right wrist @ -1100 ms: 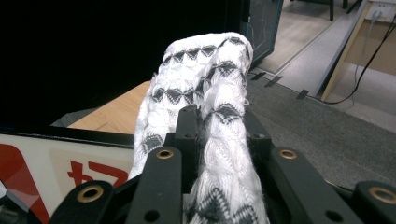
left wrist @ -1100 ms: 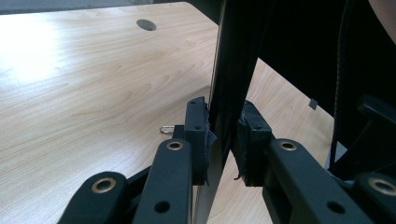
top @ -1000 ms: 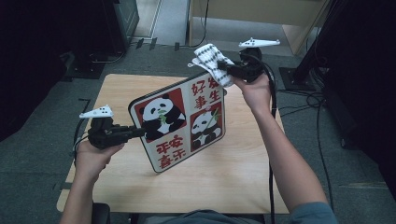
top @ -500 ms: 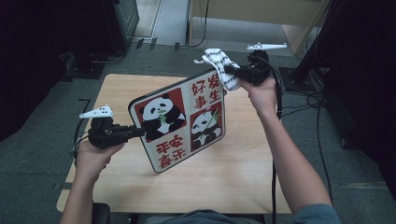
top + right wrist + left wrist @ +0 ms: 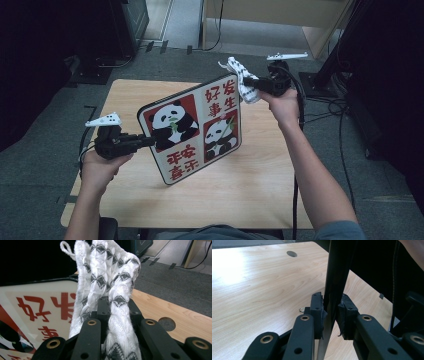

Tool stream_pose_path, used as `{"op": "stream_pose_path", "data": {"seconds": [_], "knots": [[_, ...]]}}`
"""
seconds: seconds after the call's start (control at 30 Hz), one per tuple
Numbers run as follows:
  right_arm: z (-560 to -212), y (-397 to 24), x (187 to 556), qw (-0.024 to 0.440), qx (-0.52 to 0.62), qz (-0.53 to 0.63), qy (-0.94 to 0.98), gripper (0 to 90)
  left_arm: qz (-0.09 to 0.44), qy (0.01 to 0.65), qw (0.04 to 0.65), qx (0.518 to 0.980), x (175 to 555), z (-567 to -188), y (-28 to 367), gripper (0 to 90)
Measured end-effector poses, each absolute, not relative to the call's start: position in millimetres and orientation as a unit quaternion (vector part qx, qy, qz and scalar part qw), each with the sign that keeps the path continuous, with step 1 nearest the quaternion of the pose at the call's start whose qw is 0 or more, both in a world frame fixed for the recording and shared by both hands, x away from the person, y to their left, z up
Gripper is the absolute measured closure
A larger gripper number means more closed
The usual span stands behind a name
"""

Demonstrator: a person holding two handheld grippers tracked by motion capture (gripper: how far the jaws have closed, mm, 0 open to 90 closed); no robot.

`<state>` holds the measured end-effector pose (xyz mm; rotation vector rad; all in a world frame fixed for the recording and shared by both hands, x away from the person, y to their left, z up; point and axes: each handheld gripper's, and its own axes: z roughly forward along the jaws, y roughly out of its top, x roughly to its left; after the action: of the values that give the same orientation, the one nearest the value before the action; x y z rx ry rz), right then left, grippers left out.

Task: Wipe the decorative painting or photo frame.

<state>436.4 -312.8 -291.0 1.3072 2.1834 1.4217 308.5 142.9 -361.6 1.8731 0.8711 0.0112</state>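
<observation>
A panda board (image 5: 192, 127) with red characters stands tilted on its lower edge on the wooden table (image 5: 260, 185). My left gripper (image 5: 149, 140) is shut on the board's left edge; in the left gripper view the dark board edge (image 5: 334, 290) sits clamped between the pads (image 5: 318, 311). My right gripper (image 5: 248, 85) is shut on a white cloth (image 5: 240, 82) with grey diamond pattern, held at the board's top right corner. In the right gripper view the cloth (image 5: 107, 285) bunches up between the jaws, against the board face (image 5: 37, 312).
Cables (image 5: 325, 107) trail off the table's right side onto grey carpet. Dark equipment (image 5: 125, 20) stands behind the table, and a wooden cabinet (image 5: 320, 25) at the back right. A round cable hole (image 5: 166, 323) is in the tabletop near the right gripper.
The right gripper with the cloth has slid a little to the right and down along the board's top edge, to its top right corner. The left gripper and the board have kept still.
</observation>
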Motion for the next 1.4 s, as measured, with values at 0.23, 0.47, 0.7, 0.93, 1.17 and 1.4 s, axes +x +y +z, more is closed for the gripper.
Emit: {"op": "stream_pose_path", "data": {"seconds": [0.23, 0.47, 0.7, 0.93, 1.17, 1.4], "knots": [[-298, -309, 434, 0.127, 0.44, 0.466, 0.757, 79.2, 0.004, 0.361, 0.512, 0.779, 308, -362, 142, 77.0], [-306, -309, 430, 0.134, 0.435, 0.457, 0.764, 79.1, 0.003, 0.36, 0.513, 0.779, 309, -363, 143, 77.1], [-314, -308, 428, 0.138, 0.434, 0.44, 0.774, 79.2, 0.001, 0.36, 0.515, 0.778, 309, -363, 143, 77.1], [-321, -309, 426, 0.136, 0.434, 0.436, 0.776, 79.3, 0.001, 0.36, 0.515, 0.778, 309, -363, 143, 77.2], [-331, -311, 424, 0.131, 0.438, 0.435, 0.776, 79.2, 0.001, 0.359, 0.515, 0.778, 309, -363, 143, 77.3], [-339, -313, 421, 0.126, 0.442, 0.433, 0.775, 79.2, 0.001, 0.359, 0.515, 0.778, 309, -363, 143, 77.3]]}}
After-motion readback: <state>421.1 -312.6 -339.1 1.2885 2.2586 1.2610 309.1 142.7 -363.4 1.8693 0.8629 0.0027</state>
